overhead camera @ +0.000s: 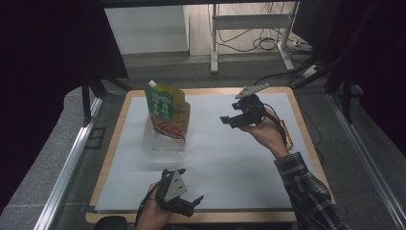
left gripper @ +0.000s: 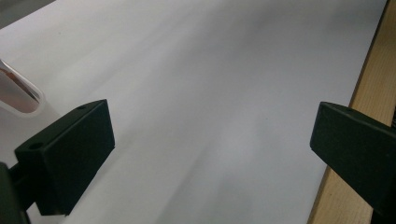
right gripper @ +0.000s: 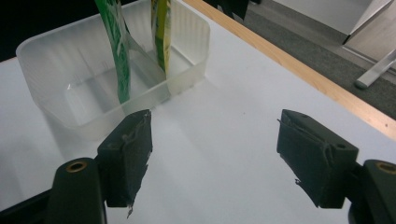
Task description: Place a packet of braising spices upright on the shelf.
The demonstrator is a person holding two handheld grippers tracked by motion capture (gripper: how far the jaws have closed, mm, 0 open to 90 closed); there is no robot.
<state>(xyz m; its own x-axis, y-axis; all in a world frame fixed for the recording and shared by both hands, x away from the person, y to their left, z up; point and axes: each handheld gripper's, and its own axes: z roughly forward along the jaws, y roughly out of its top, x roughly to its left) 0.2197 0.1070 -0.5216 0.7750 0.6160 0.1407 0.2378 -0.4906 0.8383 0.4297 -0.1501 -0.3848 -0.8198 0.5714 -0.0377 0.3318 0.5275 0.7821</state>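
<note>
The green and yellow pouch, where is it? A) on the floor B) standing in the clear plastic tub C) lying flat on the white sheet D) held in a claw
B: the pouch stands upright inside the clear plastic tub, and both claws are apart from it with nothing between their jaws.

The pouch (overhead camera: 167, 109) bears white characters — too small to read.
</note>
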